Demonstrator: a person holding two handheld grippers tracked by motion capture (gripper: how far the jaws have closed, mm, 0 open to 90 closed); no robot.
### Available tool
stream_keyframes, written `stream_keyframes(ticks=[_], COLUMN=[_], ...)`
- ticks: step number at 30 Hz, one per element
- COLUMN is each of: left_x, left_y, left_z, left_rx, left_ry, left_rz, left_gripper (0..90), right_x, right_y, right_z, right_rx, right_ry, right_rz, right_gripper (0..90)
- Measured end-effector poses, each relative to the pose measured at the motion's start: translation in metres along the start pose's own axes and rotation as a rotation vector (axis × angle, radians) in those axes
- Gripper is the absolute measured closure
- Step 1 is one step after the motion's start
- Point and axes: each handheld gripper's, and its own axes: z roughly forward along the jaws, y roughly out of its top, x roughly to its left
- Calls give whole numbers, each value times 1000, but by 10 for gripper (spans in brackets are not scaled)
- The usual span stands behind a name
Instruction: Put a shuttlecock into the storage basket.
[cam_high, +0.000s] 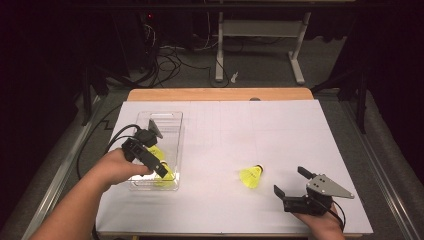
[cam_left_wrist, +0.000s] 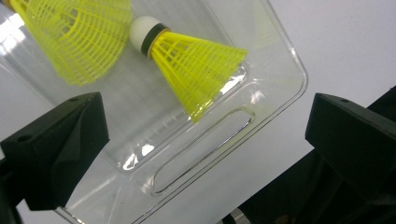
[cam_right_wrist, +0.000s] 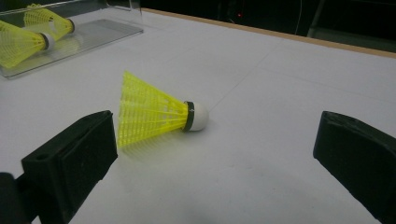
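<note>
The clear rectangular plastic tray (cam_high: 172, 117) holds two yellow mesh-skirted shuttlecocks (cam_left_wrist: 194, 65) with white caps, lying on their sides. The left gripper (cam_high: 161, 170) hangs over it, jaws spread wide and empty. A third yellow shuttlecock (cam_right_wrist: 156, 112) lies on the white table sheet (cam_high: 280, 130) (well apart from the tray), before the right gripper (cam_high: 289, 181), also wide open and empty.

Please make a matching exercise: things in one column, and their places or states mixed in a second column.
Things:
1. left gripper
2. right gripper
3. loose shuttlecock
4. clear tray

Places or states:
A. lies on its side on the white table cover
B. holds two yellow shuttlecocks
C. open, above the tray
D. open, near the table's front edge

Pairs: 1-C, 2-D, 3-A, 4-B
</note>
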Motion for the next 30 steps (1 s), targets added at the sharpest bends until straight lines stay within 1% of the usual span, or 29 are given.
stream_keyframes(ticks=[4,11,15,24,30], left_x=[-6,-16,-24,-34,-43], left_y=[5,14,20,31,38], left_z=[0,0,2,4,6], left_rx=[-1,-17,-11,-11,-2], left_ry=[-2,-16,-20,-19,-20], left_rz=[15,39,54,69,89], left_gripper=[6,6,6,6,7], right_x=[1,1,1,0,0], right_y=[0,0,0,0,0], right_z=[0,0,1,0,0], right_rx=[2,2,3,-1,-1], right_ry=[3,3,5,4,6], right_rz=[-3,-2,-1,-1,-3], right_gripper=[3,2,2,2,2])
